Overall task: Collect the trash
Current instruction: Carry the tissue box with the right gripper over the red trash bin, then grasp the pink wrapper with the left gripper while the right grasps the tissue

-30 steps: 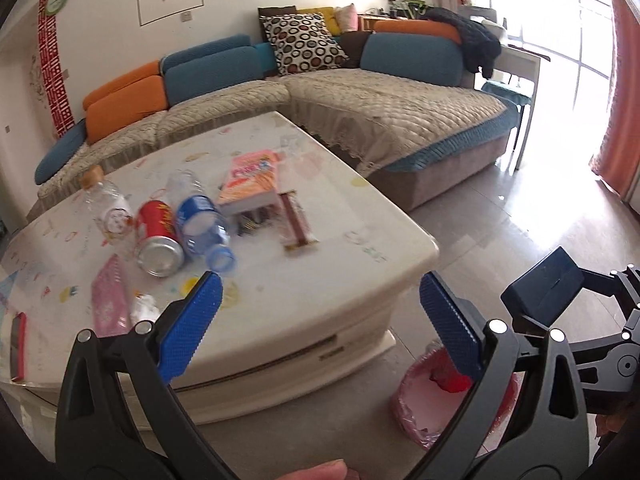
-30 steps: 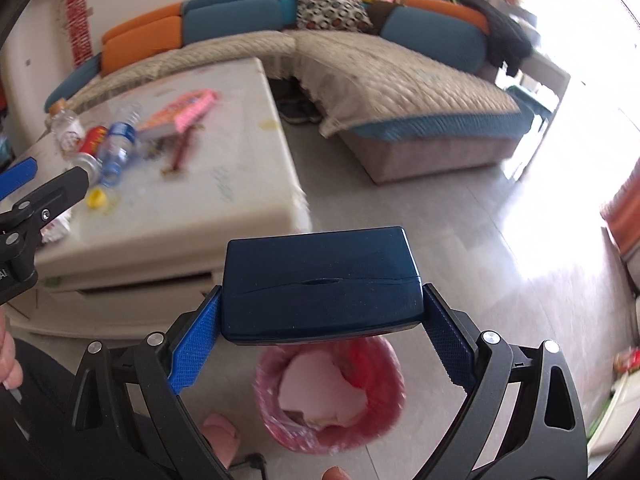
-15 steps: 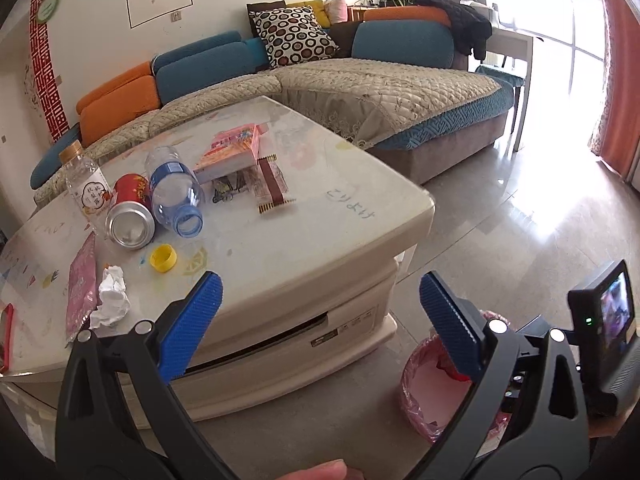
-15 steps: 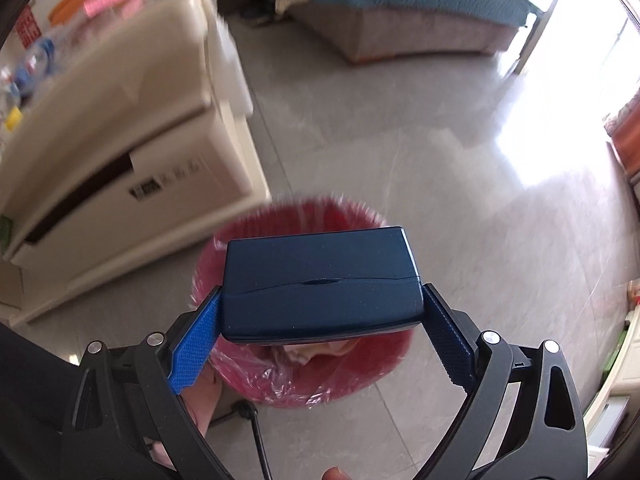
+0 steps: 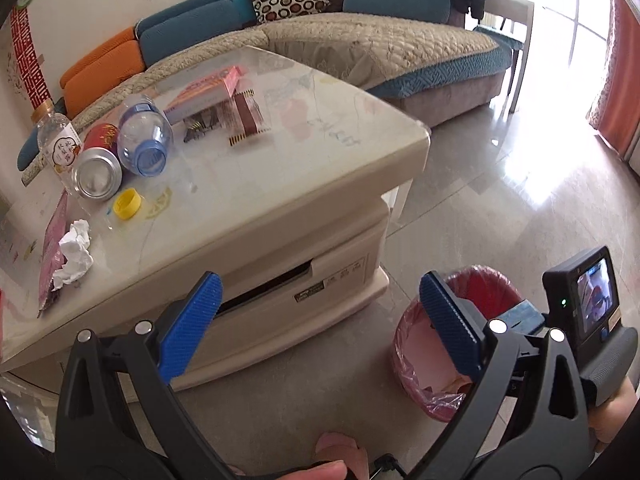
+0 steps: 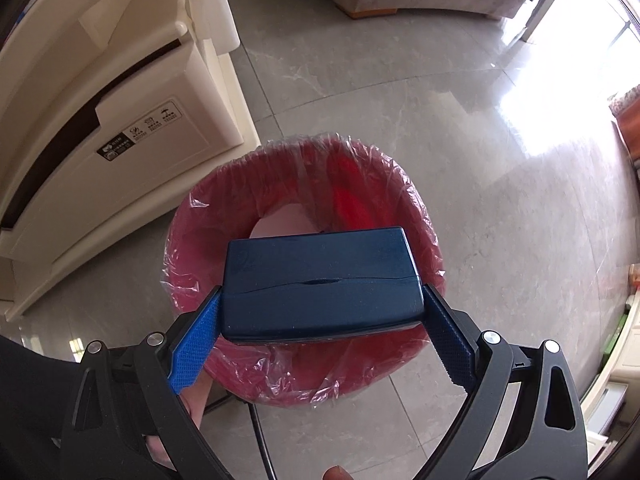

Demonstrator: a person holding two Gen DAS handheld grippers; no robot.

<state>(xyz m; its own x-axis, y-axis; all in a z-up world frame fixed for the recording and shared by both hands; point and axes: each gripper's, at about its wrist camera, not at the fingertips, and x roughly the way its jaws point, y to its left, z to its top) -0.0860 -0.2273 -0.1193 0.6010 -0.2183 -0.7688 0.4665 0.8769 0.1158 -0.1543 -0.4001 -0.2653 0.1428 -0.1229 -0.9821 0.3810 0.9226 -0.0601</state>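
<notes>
Blue box (image 6: 322,280) gripped over red bin (image 6: 192,248)

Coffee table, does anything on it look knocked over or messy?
Yes. On the coffee table, a red soda can and an uncapped plastic bottle lie on their sides, a loose yellow cap and crumpled tissue nearby.

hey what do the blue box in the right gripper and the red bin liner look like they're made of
Blue box: looks like soft-sheen plastic film, a tissue-pack style wrap with a slit across its top; contents unseen. Bin liner: thin translucent plastic film, crinkled and glossy over the rim.
</notes>
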